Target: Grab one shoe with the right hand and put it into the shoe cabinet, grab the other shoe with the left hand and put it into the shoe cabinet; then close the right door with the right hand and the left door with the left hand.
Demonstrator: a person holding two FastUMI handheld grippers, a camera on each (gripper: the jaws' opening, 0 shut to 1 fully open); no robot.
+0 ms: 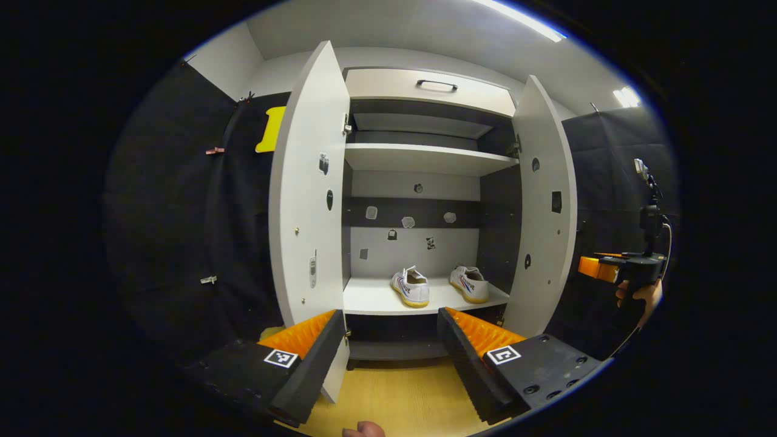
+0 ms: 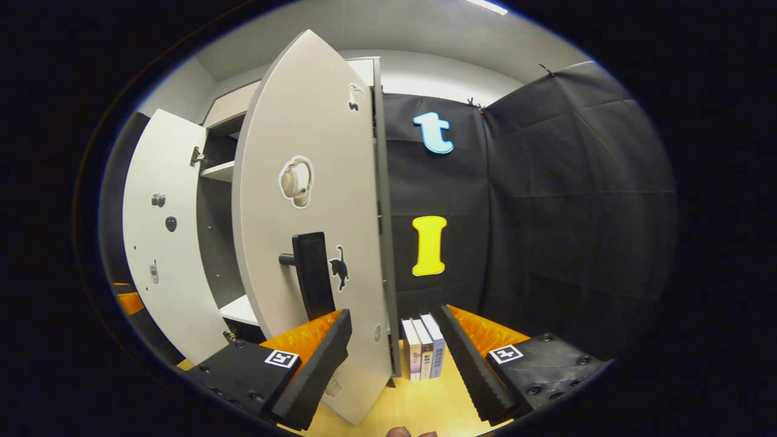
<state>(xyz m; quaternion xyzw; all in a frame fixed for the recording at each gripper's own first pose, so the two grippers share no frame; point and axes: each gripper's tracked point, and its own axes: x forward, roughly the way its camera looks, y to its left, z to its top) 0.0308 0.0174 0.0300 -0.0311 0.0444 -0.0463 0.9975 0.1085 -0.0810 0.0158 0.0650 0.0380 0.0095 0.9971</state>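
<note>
In the left gripper view the shoe cabinet [image 1: 425, 182] stands with both doors swung wide. The left door [image 1: 309, 194] and the right door [image 1: 543, 200] frame the open shelves, and a drawer with a dark handle [image 1: 437, 84] sits across the top. Both white shoes rest on the lower shelf [image 1: 376, 298] — the left shoe [image 1: 411, 286] nearer the middle, the right shoe [image 1: 469, 283] just beside it toward the right wall, the two close but apart, heels toward the camera. The left gripper [image 1: 388, 352] hangs in front of the cabinet over the wooden floor [image 1: 400, 400], its fingers spread with nothing between them. At the far right a hand [image 1: 637, 297] holds the other gripper, near the outer side of the right door.

In the right gripper view the right gripper [image 2: 394, 355] is released too, fingers apart and grasping nothing. The right door's outer face [image 2: 309, 200] fills the near left, its dark handle [image 2: 312, 273] just above the left finger; the door's edge lies between the fingers. Whether a finger touches the door I cannot tell. Beyond it the left door's inner face [image 2: 161, 243] stands open. Three books [image 2: 423, 347] stand upright on the floor by the door's edge — against the black cloth wall.
</note>
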